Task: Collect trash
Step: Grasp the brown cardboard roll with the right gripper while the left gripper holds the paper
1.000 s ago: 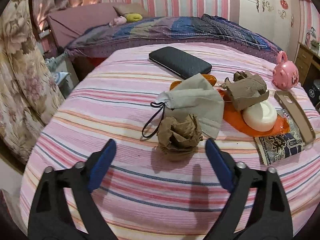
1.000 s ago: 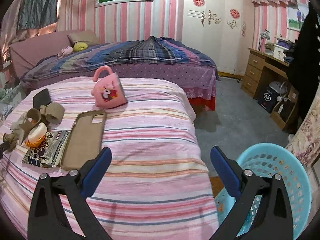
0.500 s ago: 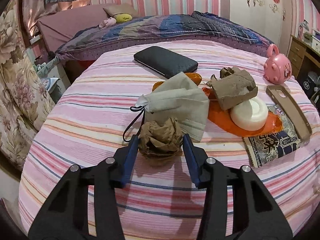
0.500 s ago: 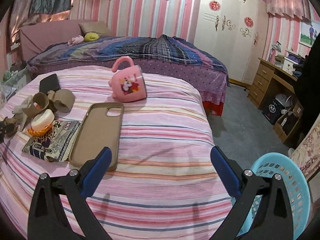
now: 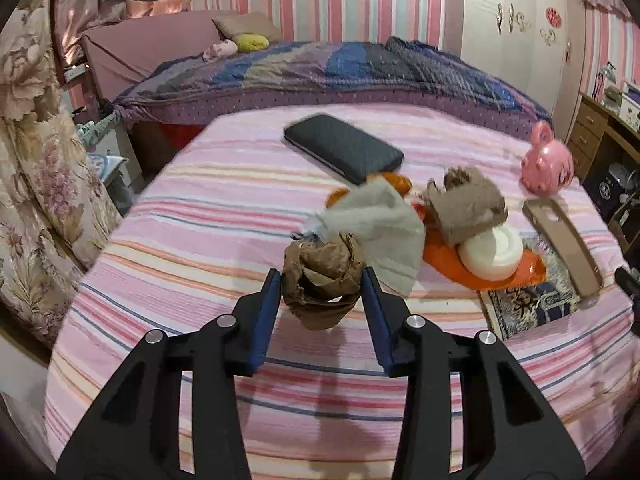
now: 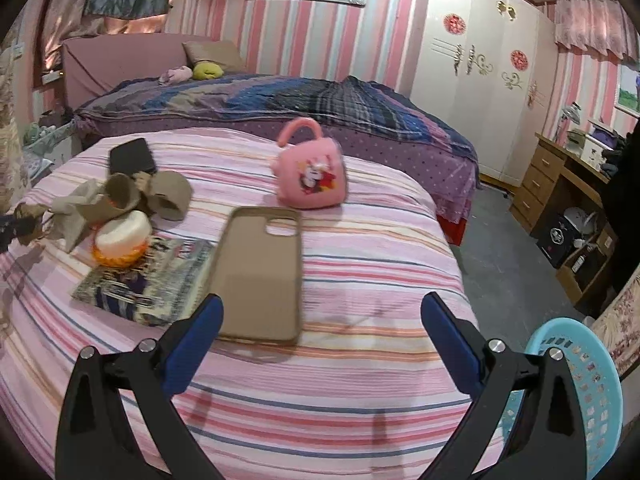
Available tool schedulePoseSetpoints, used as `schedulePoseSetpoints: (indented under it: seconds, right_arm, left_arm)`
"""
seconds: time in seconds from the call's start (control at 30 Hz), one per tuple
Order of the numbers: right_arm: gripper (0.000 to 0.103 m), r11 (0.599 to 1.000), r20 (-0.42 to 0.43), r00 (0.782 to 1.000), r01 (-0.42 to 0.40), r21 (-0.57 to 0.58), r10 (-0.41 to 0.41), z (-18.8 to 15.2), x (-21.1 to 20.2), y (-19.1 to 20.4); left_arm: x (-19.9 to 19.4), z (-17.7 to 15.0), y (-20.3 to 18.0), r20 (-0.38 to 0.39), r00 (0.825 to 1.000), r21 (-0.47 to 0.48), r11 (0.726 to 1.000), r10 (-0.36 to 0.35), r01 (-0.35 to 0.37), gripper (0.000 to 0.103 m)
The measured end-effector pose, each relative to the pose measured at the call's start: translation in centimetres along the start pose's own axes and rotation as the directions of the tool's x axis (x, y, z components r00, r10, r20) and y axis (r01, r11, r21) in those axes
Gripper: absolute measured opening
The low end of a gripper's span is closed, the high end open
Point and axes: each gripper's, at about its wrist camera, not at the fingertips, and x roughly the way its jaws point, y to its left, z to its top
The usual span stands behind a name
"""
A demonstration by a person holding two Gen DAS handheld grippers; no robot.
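- Two grippers in view, one task item in hand – the step under way is the pick-up of a crumpled brown paper ball (image 5: 322, 278), with disposal not yet done.
- Left gripper (image 5: 323, 294): its jaws are closing, and the blue pads (image 5: 269, 303) sit against the left and right flanks of the paper ball. The ball lies squarely between the fingers near their tips and appears clear of the striped bedspread (image 5: 192, 216), a shadow showing on the cloth beneath it.
- Just behind and right of the ball lies a grey face mask (image 5: 380, 228), partly over an orange wrapper (image 5: 444, 258). A torn cardboard tube (image 5: 466, 208) and a white round lid (image 5: 491, 252) rest on that wrapper. Whether the mask touches the ball cannot be told.
- Further right: a printed packet (image 5: 532, 304), a brown phone case (image 5: 564, 248) and a pink mug (image 5: 548, 164) lying on its side. A black phone (image 5: 342, 148) sits behind the pile.
- Right gripper (image 6: 320, 328): fingers spread wide with nothing between them, hovering over the bedspread near the phone case.
- Light blue basket (image 6: 576, 396): on the floor off the right edge of the bed, seen from the right wrist – judged the likely bin.
- Next move, as a judgement: keep the squeeze firm, since crumpled paper yields, lift clear of the mask so it is not dragged along, then carry rightward across the bed to the basket.
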Motion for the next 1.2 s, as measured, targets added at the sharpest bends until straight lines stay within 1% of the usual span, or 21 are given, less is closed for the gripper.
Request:
schedulePoseSetpoints:
  seconds: [0.07,0.13,0.17,0.3,0.37,0.47,0.5,0.6,0.67,0.73,0.8,0.83,0.93,0.97,1.03,1.07,1.17,1.2]
  right_arm:
    - [0.097,1.000,0.004,1.000,-0.014,-0.007,0.014,0.2,-0.2,0.5]
    - [0.097,0.999,0.002,0.999,-0.040,-0.016,0.040,0.2,-0.3,1.4]
    - [0.097,0.998,-0.002,0.998,-0.057,-0.018,0.057,0.4,-0.2,1.9]
    - [0.097,0.996,0.000,0.996,-0.085,-0.034,0.085,1.0,0.0,3.7]
    - [0.097,0.992,0.011,0.993,-0.115,-0.051,0.116,1.7,0.0,5.5]
    - [0.097,0.986,0.019,0.987,-0.161,-0.048,0.162,2.6,0.4,7.5]
    - [0.097,0.980,0.015,0.980,-0.196,-0.045,0.196,3.2,0.8,8.9]
    - [0.097,0.968,0.002,0.971,-0.237,-0.076,0.238,4.4,1.8,12.0]
    - [0.097,0.963,0.000,0.969,-0.246,-0.107,0.247,5.0,2.3,13.9]
    - [0.097,0.964,-0.003,0.972,-0.232,-0.132,0.233,5.6,3.0,15.6]
    - [0.097,0.965,-0.013,0.975,-0.222,-0.139,0.223,6.1,3.6,16.7]
    - [0.097,0.965,-0.024,0.975,-0.224,-0.139,0.223,6.4,4.1,17.3]
    - [0.096,0.968,-0.061,0.978,-0.206,-0.144,0.199,7.0,5.7,18.6]
    - [0.095,0.968,-0.067,0.978,-0.206,-0.145,0.198,7.0,6.1,18.8]
    - [0.081,0.968,-0.092,0.977,-0.206,-0.142,0.194,7.1,6.9,19.0]
    - [0.078,0.968,-0.096,0.976,-0.207,-0.140,0.195,7.2,7.0,18.9]
    - [0.076,0.968,-0.097,0.976,-0.206,-0.142,0.194,7.5,7.4,19.1]
    - [0.070,0.967,-0.096,0.976,-0.206,-0.148,0.194,7.5,7.6,19.1]
  left_arm:
    - [-0.9,0.3,0.9,0.029,0.999,-0.008,1.000,0.023,-0.023,0.040]
    - [-1.1,0.6,1.7,0.040,0.998,-0.023,0.998,0.057,-0.056,0.040]
    - [-1.1,0.7,2.1,0.038,0.997,-0.031,0.997,0.070,-0.069,0.040]
    - [-0.2,1.3,3.6,0.027,0.994,-0.047,0.993,0.107,-0.106,0.040]
    - [0.0,1.4,4.5,0.028,0.990,-0.056,0.989,0.136,-0.134,0.040]
    - [0.1,1.3,6.1,0.023,0.988,-0.093,0.984,0.154,-0.151,0.040]
    - [-0.1,1.2,6.6,0.025,0.986,-0.101,0.982,0.166,-0.163,0.040]
    - [-0.5,1.4,8.0,0.039,0.979,-0.124,0.973,0.202,-0.196,0.040]
    - [-0.8,1.6,9.4,0.042,0.977,-0.165,0.966,0.207,-0.198,0.040]
    - [-0.9,1.7,10.3,0.038,0.974,-0.199,0.957,0.223,-0.211,0.040]
    - [-0.8,1.7,10.8,0.033,0.970,-0.211,0.950,0.241,-0.229,0.040]
    - [-0.8,1.7,11.0,0.029,0.970,-0.219,0.948,0.243,-0.231,0.040]
    - [-0.6,1.8,11.6,0.022,0.976,-0.248,0.947,0.218,-0.205,0.040]
    - [-0.7,1.8,11.8,0.022,0.976,-0.255,0.945,0.215,-0.203,0.040]
    - [-0.7,1.9,11.9,0.024,0.978,-0.267,0.944,0.206,-0.192,0.040]
    - [-0.8,2.0,11.9,0.025,0.980,-0.273,0.945,0.197,-0.183,0.040]
    - [-0.8,2.0,11.6,0.026,0.981,-0.273,0.946,0.191,-0.177,0.040]
    - [-0.8,2.1,11.4,0.026,0.981,-0.271,0.946,0.191,-0.177,0.040]
